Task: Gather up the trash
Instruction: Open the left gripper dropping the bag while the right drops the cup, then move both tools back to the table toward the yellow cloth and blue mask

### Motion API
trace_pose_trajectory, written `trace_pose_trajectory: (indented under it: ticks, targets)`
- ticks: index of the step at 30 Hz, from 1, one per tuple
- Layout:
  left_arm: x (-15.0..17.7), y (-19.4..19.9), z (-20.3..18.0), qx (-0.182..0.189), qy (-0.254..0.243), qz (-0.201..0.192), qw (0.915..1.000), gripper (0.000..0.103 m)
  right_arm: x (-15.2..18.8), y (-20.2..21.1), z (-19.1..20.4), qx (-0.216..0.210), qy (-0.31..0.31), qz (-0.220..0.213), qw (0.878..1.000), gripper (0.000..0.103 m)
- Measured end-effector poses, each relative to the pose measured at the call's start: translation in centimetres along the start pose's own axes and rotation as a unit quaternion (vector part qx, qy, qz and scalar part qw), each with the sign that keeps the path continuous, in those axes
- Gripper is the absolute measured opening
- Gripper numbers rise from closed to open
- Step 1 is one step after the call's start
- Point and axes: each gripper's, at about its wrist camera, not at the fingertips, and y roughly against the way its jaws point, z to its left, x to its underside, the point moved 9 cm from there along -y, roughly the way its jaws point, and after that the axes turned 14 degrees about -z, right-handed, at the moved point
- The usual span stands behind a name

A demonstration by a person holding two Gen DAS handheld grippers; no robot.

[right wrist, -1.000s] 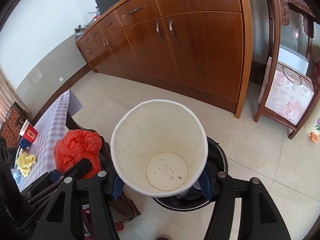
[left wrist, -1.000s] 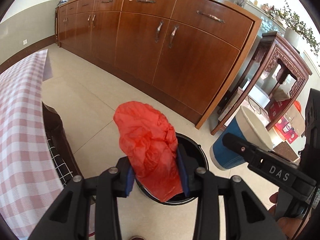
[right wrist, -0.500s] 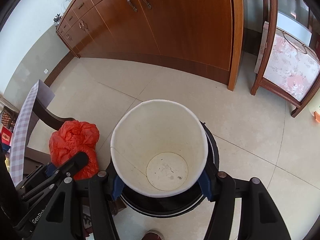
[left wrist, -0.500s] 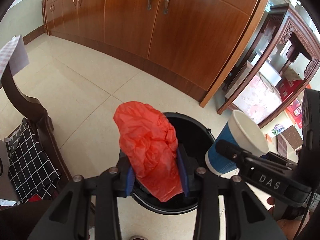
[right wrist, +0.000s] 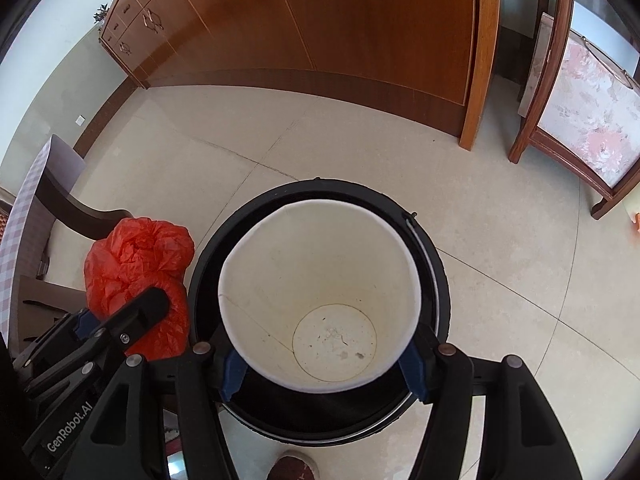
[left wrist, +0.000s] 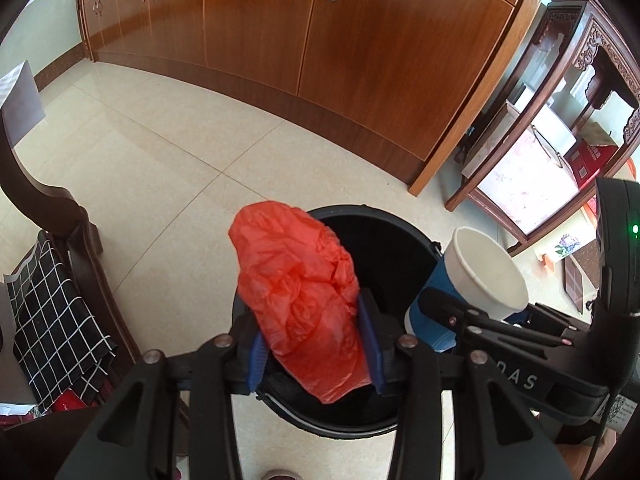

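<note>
My left gripper (left wrist: pixel 316 344) is shut on a crumpled red plastic bag (left wrist: pixel 300 292) and holds it over the near rim of a round black trash bin (left wrist: pixel 384 248) on the floor. My right gripper (right wrist: pixel 324 364) is shut on a blue paper cup with a white inside (right wrist: pixel 320 292) and holds it right above the bin's mouth (right wrist: pixel 434 264). The cup (left wrist: pixel 480 280) and right gripper also show at the right in the left wrist view. The red bag (right wrist: pixel 136 264) and left gripper show at the left in the right wrist view.
A long wooden cabinet (left wrist: pixel 320 52) runs along the far side of the tiled floor. A dark wooden chair (left wrist: pixel 60 220) with a black checked cloth (left wrist: pixel 52 312) stands at the left. A carved side table (left wrist: pixel 560 120) with a floral box stands at the right.
Both grippers have moved closer over the bin. The views tilted downward, and the bin now fills more of each frame. The bag and the cup stay gripped.
</note>
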Motion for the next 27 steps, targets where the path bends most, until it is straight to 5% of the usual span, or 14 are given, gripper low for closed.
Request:
trace_pose_trajectory:
  ticks: [9,16,27]
  targets:
    - [-0.3,-0.1,0.1,-0.007,0.004,-0.001,1.0000,0.067,-0.4,0.5,-0.6,0.027,0.003,-0.011,1.000,0.075]
    - [-1.2,1.3,0.1,-0.012,-0.004,-0.021,0.9997,0.067,-0.5,2.2,-1.1,0.033,-0.006,-0.024,0.999,0.075]
    - [-4.5,8.7,0.7,-0.023,-0.011,-0.083,0.9962,0.067,-2.7,9.8,0.0,0.032,0.008,-0.077,0.997,0.075]
